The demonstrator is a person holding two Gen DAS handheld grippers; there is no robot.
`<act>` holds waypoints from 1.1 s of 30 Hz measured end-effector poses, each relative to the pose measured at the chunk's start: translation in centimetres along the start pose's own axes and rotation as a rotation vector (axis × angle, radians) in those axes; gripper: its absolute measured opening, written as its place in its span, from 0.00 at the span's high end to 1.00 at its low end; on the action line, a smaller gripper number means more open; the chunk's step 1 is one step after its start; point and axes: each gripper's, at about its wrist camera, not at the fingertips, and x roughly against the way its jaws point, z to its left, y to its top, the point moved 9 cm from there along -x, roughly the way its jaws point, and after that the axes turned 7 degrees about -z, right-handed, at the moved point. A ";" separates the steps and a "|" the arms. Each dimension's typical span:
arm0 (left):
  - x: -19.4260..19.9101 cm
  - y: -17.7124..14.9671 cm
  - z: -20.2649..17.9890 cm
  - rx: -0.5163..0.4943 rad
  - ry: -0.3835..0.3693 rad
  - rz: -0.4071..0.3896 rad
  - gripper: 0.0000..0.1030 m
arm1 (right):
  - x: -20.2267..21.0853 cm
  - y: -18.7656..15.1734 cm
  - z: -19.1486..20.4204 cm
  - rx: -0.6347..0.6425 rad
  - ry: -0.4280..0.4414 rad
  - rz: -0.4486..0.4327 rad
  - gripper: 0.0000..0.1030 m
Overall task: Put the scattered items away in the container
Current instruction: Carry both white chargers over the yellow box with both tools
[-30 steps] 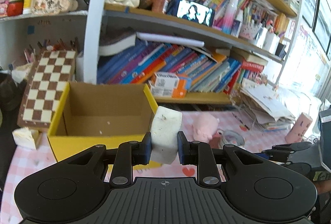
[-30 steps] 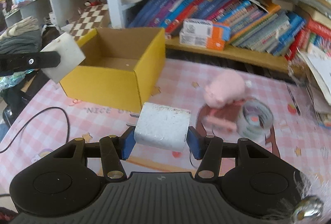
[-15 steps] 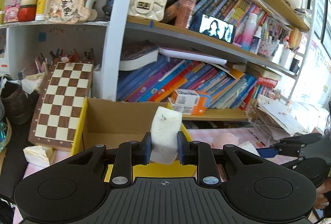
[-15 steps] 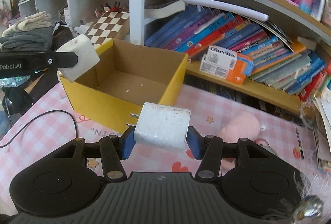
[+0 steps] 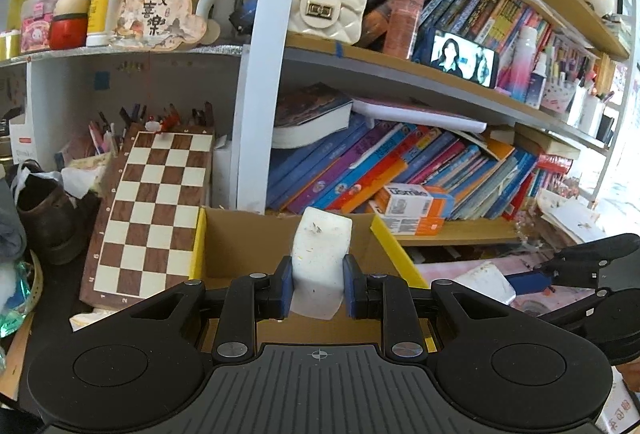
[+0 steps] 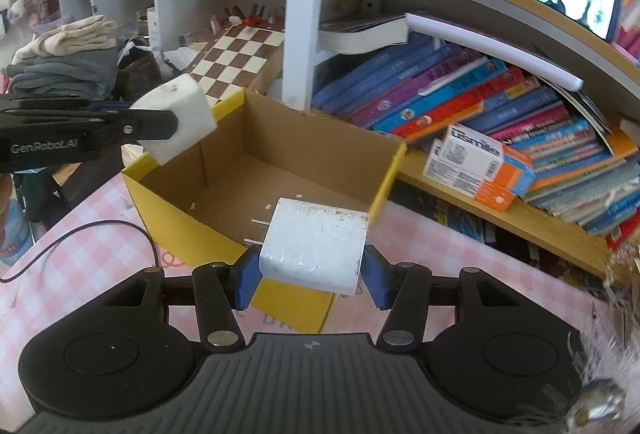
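While both held over yellow box (image 6: pixel 256 169), white blocks (image 5: pixel 320 266) clamped

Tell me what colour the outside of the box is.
Yellow outside, plain brown cardboard inside; the box shows best in the right wrist view.

In the right wrist view the box (image 6: pixel 272 169) sits on the bench (image 6: pixel 80 230) at centre, the bookshelf (image 6: pixel 500 209) behind it from 12 to 3 o'clock. A chessboard (image 6: pixel 244 53) leans at 11 o'clock behind the box (folded clothes (image 6: pixel 64 61) farther out at 10). A cable (image 6: pixel 92 230) lies on the bench at 8 o'clock.
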 end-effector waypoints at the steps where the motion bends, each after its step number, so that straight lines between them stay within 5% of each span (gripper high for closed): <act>1: -0.3 0.0 0.1 -0.003 0.001 0.003 0.77 | -0.4 0.1 0.1 0.005 0.005 0.003 0.51; 33: -8.8 -3.3 3.3 -0.117 0.001 0.260 0.77 | -10.7 1.0 1.8 0.100 0.176 0.150 0.51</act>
